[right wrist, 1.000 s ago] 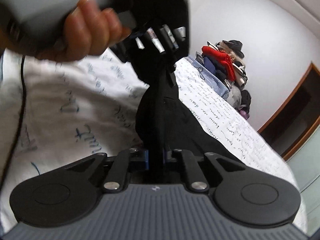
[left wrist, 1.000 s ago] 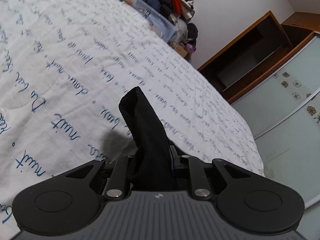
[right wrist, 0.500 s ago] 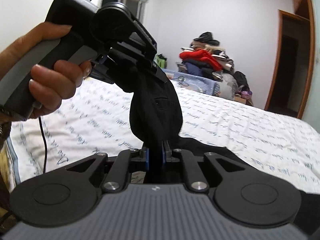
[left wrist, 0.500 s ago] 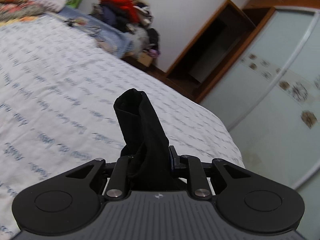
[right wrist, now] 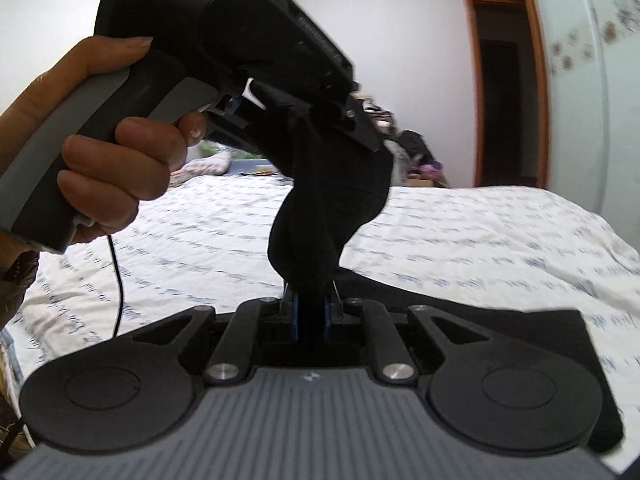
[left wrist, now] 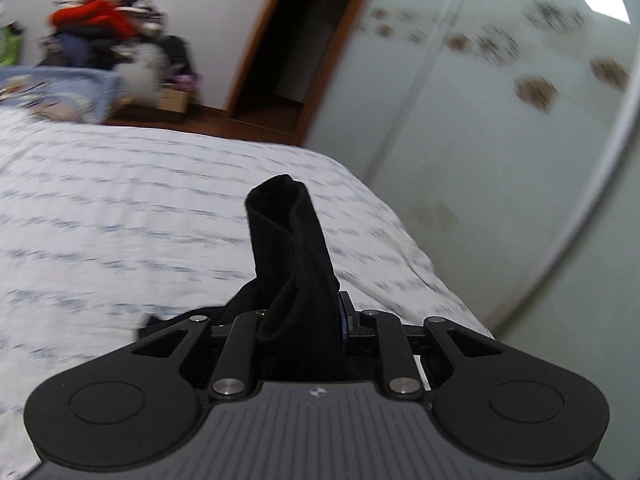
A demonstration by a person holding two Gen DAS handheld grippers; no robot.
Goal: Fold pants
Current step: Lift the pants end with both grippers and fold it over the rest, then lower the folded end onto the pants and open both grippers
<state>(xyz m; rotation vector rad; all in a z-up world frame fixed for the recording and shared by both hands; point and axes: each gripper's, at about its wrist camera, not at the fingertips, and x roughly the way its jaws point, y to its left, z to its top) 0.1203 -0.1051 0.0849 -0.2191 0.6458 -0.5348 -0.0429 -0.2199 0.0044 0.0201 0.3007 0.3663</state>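
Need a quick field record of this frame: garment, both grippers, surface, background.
garment: black pants, bunched, lifted, strung between the two grippers
left gripper: shut on pants, a rolled end of cloth sticking out past the fingers
right gripper: shut on pants
left hand: wrapped around the left gripper's handle, seen in right wrist view
surface: bed with white printed sheet; part of the pants trails on it at right
background: clothes pile, wardrobe door, open doorway
image quality: motion blur in both views
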